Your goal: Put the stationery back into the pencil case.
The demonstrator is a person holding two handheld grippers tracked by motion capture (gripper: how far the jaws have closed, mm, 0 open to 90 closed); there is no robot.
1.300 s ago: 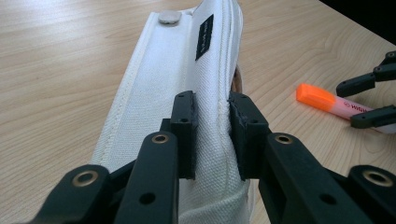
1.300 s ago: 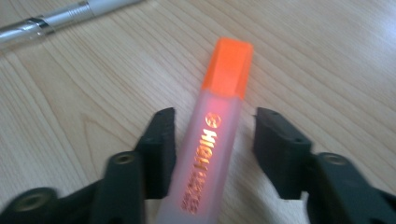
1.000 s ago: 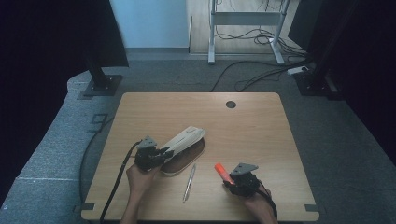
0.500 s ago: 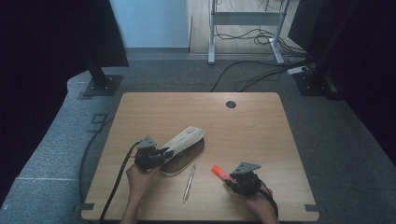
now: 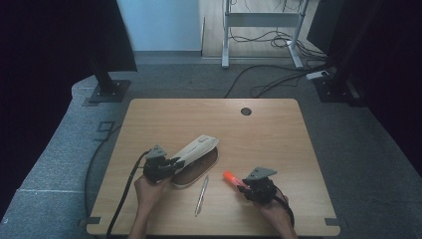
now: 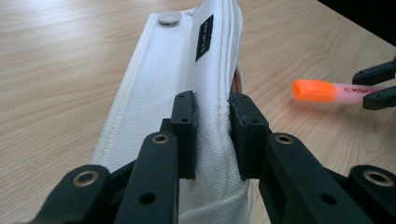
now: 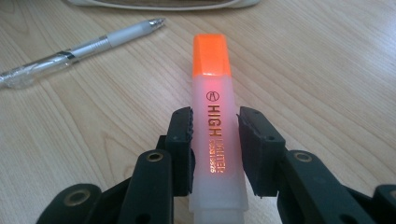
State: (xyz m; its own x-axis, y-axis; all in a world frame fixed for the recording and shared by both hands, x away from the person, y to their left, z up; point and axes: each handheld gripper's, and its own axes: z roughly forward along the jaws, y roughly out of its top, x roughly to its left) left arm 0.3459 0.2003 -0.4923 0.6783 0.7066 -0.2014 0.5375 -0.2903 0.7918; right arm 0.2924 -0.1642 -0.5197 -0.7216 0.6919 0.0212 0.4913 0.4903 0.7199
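Note:
A white fabric pencil case lies open on the wooden table, its flap raised over a brown inside. My left gripper is shut on the flap's edge; the pads pinch the white cloth in the left gripper view. A pink highlighter with an orange cap sticks out of my right gripper, pointing at the case. Its jaws have just been closing and now press the barrel between them. The left gripper view also shows the highlighter.
A clear pen with a silver tip lies on the table between the two hands, also seen in the right gripper view. A dark round grommet sits near the far edge. Floor cables and stands lie beyond the table.
The highlighter's orange cap has shifted slightly left and a bit farther away with the right gripper. The left gripper and the pencil case have stayed put.

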